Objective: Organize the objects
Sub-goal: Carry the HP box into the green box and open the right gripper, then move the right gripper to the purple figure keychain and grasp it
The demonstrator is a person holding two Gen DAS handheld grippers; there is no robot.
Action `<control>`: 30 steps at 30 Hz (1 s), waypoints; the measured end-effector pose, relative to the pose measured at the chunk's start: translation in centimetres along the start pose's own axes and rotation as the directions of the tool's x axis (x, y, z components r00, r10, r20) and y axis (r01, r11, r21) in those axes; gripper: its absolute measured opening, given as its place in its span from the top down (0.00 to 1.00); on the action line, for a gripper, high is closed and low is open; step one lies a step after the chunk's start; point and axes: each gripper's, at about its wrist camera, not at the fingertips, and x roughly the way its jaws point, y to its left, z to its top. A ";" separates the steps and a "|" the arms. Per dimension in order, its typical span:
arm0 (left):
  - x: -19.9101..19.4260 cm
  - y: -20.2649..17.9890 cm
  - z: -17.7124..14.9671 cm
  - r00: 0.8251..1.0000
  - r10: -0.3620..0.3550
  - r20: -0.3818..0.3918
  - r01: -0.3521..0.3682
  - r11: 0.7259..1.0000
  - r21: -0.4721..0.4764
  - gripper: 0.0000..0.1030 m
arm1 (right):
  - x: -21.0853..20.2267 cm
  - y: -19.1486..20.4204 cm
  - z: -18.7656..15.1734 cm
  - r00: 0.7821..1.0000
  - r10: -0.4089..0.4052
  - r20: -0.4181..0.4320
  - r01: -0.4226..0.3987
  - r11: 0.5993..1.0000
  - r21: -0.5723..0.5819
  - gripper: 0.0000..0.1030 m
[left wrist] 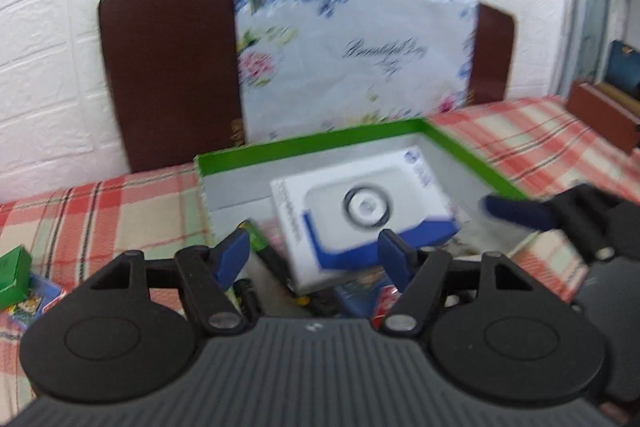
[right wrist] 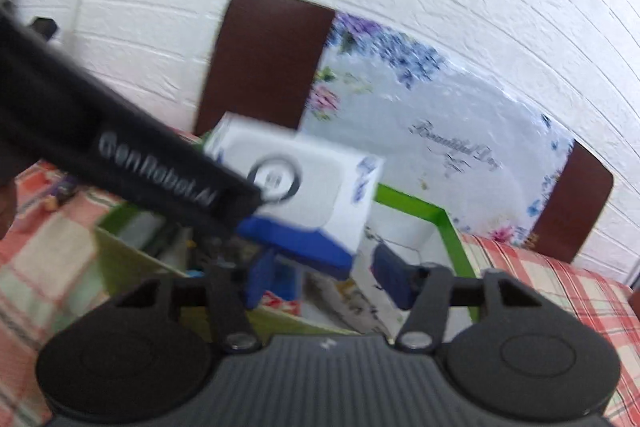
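Observation:
A white and blue product box sits tilted inside a green-rimmed open cardboard box, on top of other items. My left gripper is open, its blue fingertips either side of the box's near end without touching it. In the right wrist view the same white and blue box lies just ahead of my right gripper, which is open and empty over the green box. The left gripper's black body crosses that view. The right gripper's blue finger shows at the right of the left view.
A red plaid cloth covers the table. A brown chair with a floral cover stands against the white brick wall. A small green box and colourful packets lie at the left. A brown box sits far right.

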 end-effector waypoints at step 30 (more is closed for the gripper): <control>-6.7 4.5 -6.8 0.969 0.224 -0.107 -0.236 0.965 -0.113 0.23 | -5.7 5.6 -2.8 0.997 0.076 -0.005 -0.076 0.993 0.092 0.30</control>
